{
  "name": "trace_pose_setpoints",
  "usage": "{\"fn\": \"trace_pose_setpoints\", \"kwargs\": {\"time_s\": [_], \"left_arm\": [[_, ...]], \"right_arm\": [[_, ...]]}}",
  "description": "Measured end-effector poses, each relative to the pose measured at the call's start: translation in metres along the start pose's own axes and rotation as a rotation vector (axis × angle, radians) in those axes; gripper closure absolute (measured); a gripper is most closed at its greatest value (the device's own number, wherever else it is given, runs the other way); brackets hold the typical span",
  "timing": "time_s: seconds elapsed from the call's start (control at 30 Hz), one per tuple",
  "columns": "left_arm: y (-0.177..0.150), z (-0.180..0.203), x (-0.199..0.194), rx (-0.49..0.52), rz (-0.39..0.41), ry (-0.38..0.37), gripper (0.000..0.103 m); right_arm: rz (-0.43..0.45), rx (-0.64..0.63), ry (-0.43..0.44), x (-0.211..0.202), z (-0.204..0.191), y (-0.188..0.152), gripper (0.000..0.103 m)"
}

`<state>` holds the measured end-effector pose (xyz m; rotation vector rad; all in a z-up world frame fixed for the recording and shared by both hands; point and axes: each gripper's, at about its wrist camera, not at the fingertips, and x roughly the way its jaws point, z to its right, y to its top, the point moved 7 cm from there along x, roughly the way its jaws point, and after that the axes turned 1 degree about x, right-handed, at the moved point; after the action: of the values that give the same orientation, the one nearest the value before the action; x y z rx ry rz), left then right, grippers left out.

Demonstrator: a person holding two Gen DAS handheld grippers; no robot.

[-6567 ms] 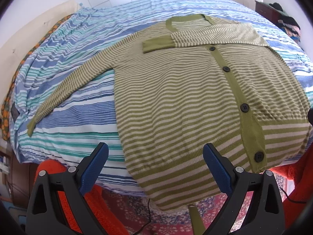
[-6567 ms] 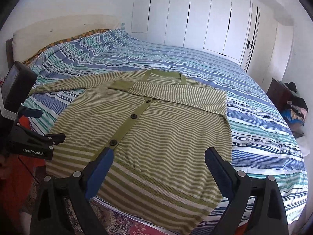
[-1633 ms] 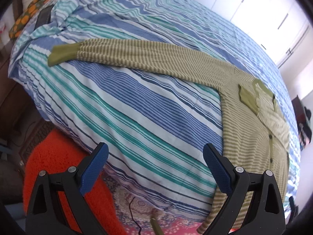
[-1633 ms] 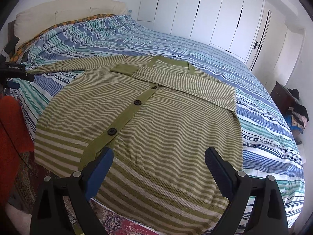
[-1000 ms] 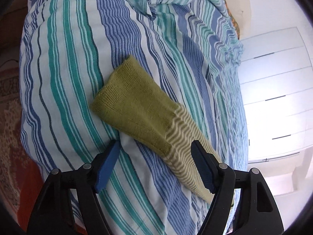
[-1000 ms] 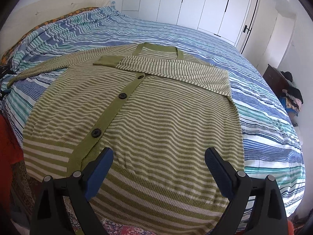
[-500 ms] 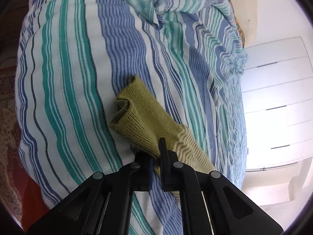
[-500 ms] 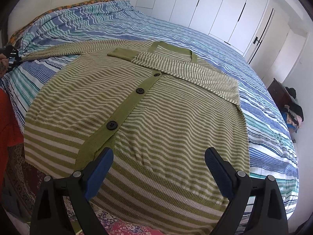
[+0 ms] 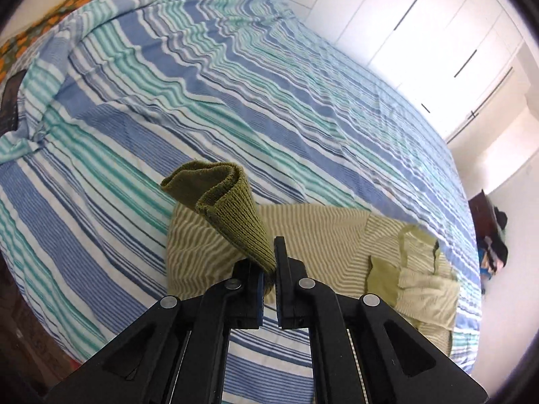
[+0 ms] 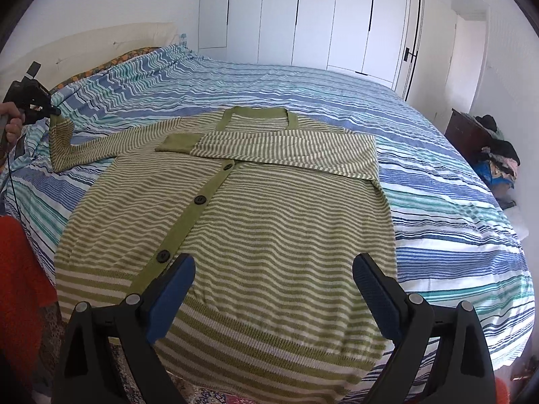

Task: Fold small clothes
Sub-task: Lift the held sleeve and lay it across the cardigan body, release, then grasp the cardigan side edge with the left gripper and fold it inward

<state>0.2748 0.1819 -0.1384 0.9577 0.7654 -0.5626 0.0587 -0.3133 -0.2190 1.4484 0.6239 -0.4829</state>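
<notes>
Left gripper (image 9: pixel 269 271) clamped, raised; right gripper (image 10: pixel 273 289) spread wide.

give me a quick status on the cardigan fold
Left gripper shut on sleeve cuff, lifted off the bed. Right gripper open, above the cardigan hem. Other sleeve already folded across. Nothing in the way.

A green-and-cream striped cardigan (image 10: pixel 269 222), its cuffs and button band solid olive with dark buttons, on a bed (image 10: pixel 454 208) striped blue, teal and white.

Bedspread (image 10: pixel 438 181) right of cardigan (image 10: pixel 256 222) bare, passable; clothes pile (image 10: pixel 498 161) apparently well off bed.
</notes>
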Motion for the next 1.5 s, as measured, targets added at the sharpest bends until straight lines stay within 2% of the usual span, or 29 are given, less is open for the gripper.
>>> {"fn": "trace_pose_setpoints", "kwargs": {"time_s": [0.13,0.3,0.37,0.47,0.57,0.67,0.8,0.87,0.93,0.97,1.0,1.03,1.07,1.13,1.2,1.27,1.33,1.4,1.5], "left_arm": [[-0.035,0.068,0.026,0.106,-0.061,-0.017,0.1],[-0.083,0.109,0.054,0.181,-0.133,0.0,0.1],[-0.091,0.121,0.059,0.206,-0.151,0.021,0.1],[-0.084,0.155,0.059,0.269,-0.132,0.019,0.1],[-0.074,0.21,0.047,0.36,-0.095,-0.04,0.1],[-0.083,0.285,0.035,0.483,-0.064,-0.129,0.1],[-0.126,0.388,0.027,0.627,-0.058,-0.268,0.1],[-0.15,0.427,0.038,0.665,-0.053,-0.289,0.099],[-0.178,0.454,0.061,0.683,-0.118,-0.293,0.083],[-0.191,0.46,0.074,0.701,-0.155,-0.26,0.053],[-0.202,0.461,0.083,0.716,-0.167,-0.202,0.035],[-0.209,0.456,0.084,0.722,-0.155,-0.163,0.033],[-0.216,0.449,0.082,0.719,-0.154,-0.162,0.033],[-0.228,0.426,0.073,0.704,-0.188,-0.219,0.03],[-0.231,0.385,0.06,0.691,-0.183,-0.221,0.025],[-0.235,0.341,0.054,0.693,-0.156,-0.176,0.021],[-0.232,0.288,0.047,0.707,-0.135,-0.107,0.021],[-0.232,0.24,0.042,0.683,-0.132,-0.048,0.021],[-0.233,0.188,0.04,0.595,-0.158,-0.025,0.021]], "right_arm": [[0.007,0.058,0.019,-0.005,0.013,0.0,0.009],[0.025,0.092,0.016,-0.013,0.031,-0.002,0.009],[0.024,0.131,0.021,-0.015,0.042,-0.005,0.009],[0.017,0.21,0.03,-0.014,0.06,-0.009,0.009],[0.001,0.3,0.035,-0.01,0.08,-0.013,0.009],[-0.004,0.37,0.031,-0.007,0.098,-0.014,0.009],[-0.003,0.436,0.028,-0.006,0.112,-0.017,0.009],[-0.01,0.457,0.028,-0.005,0.116,-0.019,0.009],[-0.016,0.473,0.026,-0.003,0.12,-0.021,0.009],[-0.018,0.479,0.024,-0.003,0.122,-0.022,0.009],[-0.019,0.486,0.021,-0.003,0.123,-0.023,0.009],[-0.018,0.493,0.02,-0.004,0.124,-0.024,0.009],[-0.017,0.502,0.018,-0.005,0.126,-0.025,0.009],[-0.007,0.524,0.017,-0.009,0.132,-0.027,0.009],[0.006,0.558,0.019,-0.012,0.141,-0.03,0.009],[0.022,0.604,0.034,-0.015,0.151,-0.031,0.009],[0.018,0.666,0.085,-0.016,0.159,-0.029,0.009],[-0.015,0.754,0.227,-0.013,0.162,-0.016,0.009],[-0.01,0.943,0.544,-0.006,0.164,0.033,0.009]]}}
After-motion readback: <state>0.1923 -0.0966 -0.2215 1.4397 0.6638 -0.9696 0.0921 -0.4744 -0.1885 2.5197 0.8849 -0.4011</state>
